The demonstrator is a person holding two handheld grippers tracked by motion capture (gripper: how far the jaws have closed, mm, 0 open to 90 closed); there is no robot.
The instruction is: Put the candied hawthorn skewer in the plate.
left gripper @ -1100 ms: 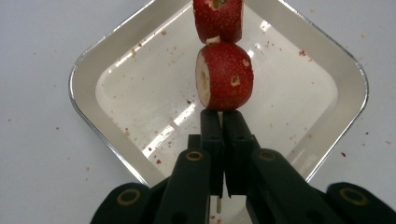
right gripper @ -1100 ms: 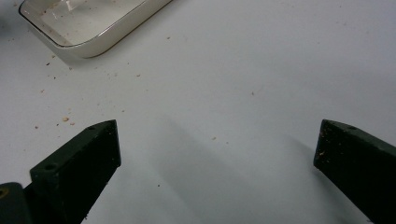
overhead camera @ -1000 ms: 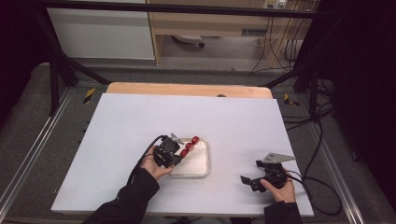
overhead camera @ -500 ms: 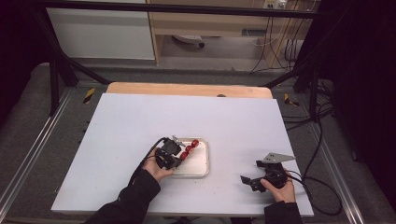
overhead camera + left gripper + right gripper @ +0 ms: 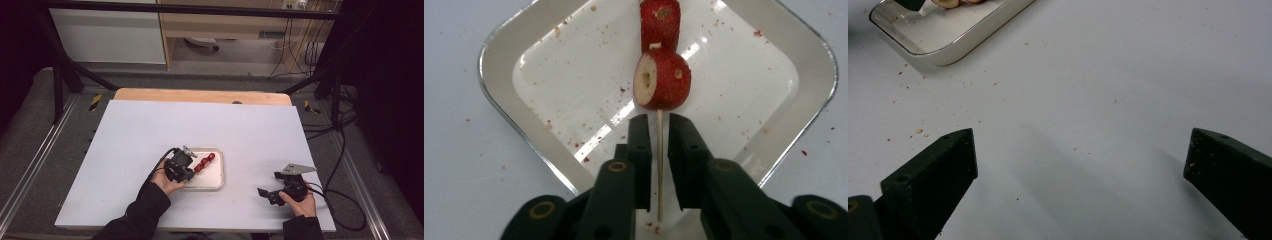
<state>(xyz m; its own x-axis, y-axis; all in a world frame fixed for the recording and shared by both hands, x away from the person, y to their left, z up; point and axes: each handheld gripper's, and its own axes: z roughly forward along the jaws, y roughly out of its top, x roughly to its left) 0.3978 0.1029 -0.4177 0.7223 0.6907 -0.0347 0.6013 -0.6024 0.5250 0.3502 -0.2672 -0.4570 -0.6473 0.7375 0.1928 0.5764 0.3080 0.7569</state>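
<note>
the left gripper [image 5: 658, 125] is over the near edge of the white tray [image 5: 519, 125], which lies near the front middle of the white table [image 5: 125, 130]. its jaws have just been opening a little, and now a thin gap stands on each side of the wooden skewer stick [image 5: 659, 165] between them, so the pads do not press it. the skewer carries red fruit pieces [image 5: 663, 80] with pale cut faces; they lie inside the tray, just ahead of the jaw tips, in a line pointing away from the gripper. small red crumbs are spread on the tray and the table around. the right gripper [image 5: 1080, 160] rests low over the bare table to the right, well apart from the tray, with its jaws spread wide and nothing between them.
</note>
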